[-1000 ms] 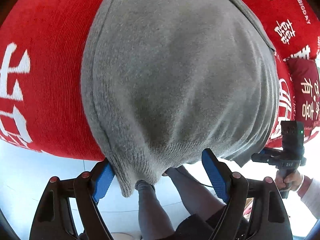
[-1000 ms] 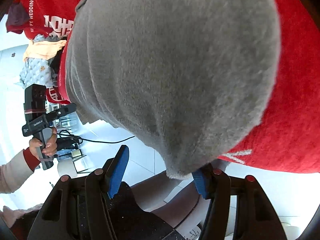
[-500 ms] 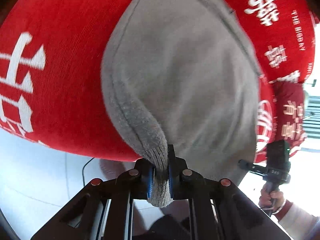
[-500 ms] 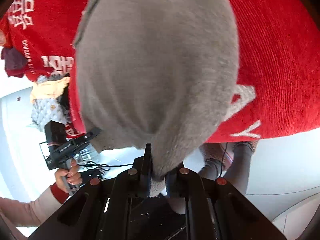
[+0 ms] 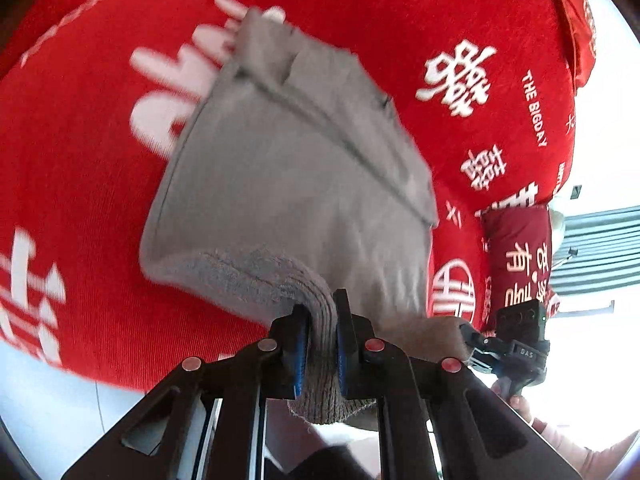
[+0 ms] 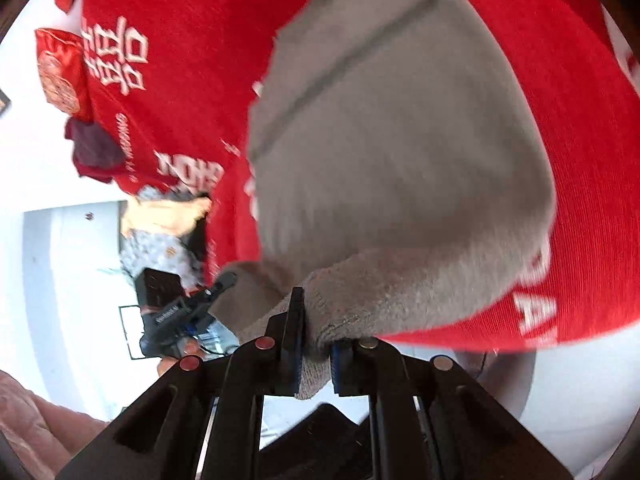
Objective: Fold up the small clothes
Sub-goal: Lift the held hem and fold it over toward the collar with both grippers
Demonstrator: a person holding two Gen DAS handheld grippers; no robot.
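Here both the left gripper (image 5: 322, 344) and right gripper (image 6: 316, 354), low in frame, pinch the grey knit garment (image 5: 288, 184)'s ribbed hem; the thin bite might slip, dropping the fold.

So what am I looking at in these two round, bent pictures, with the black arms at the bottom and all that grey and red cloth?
There is no robot here. A person holds a hand-held pincer tool in each hand, and each tool carries a wide-angle camera that looks forward along its two fingers. That lens bends the picture. One picture comes from the left tool, the other from the right.

The red surface is a red cloth printed with white characters. On it lies a small grey knitted garment.

The left gripper is shut on the garment's near hem, and the right gripper is shut on the same hem further along. Both pinch the ribbed edge between blue pads.

At the side of each picture you see the other tool, with the person's hand around its handle.
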